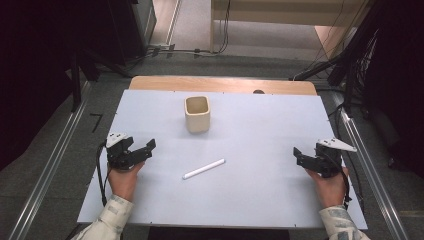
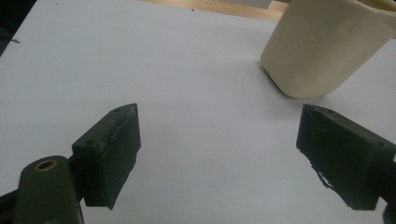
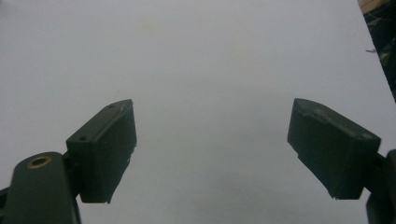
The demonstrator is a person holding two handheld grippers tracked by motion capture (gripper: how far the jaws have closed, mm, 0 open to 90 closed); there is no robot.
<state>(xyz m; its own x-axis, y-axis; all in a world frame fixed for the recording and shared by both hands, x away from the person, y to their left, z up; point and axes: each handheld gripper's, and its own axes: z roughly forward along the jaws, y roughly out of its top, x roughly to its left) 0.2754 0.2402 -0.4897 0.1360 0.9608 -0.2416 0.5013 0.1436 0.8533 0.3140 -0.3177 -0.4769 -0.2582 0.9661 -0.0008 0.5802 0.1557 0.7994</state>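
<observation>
From the high view we see a pale white rectangular table top (image 1: 260, 135) with a person's two hands at its near corners, each holding a black two-jaw gripper. Our left gripper (image 1: 146, 148) sits at about eight o'clock from the table's middle, its jaws spread wide with nothing between them; in the left gripper view (image 2: 217, 154) the same two black pads stand far apart over bare table. Our right gripper (image 1: 299, 156) sits at about four o'clock, its jaws likewise wide and empty, pointing inward toward the middle, and the right gripper view (image 3: 212, 151) shows its pads well apart above plain white surface. Between the two, just near of the middle at roughly six o'clock, lies a slim white stick-shaped marker (image 1: 203, 169), flat on the table, its far end angled toward two o'clock, well apart from both grippers. At about twelve o'clock, toward the far edge, stands an upright cream-coloured squarish cup (image 1: 197, 114), open at the top; it shows close ahead of the left gripper's right jaw in the left gripper view (image 2: 322, 46).
</observation>
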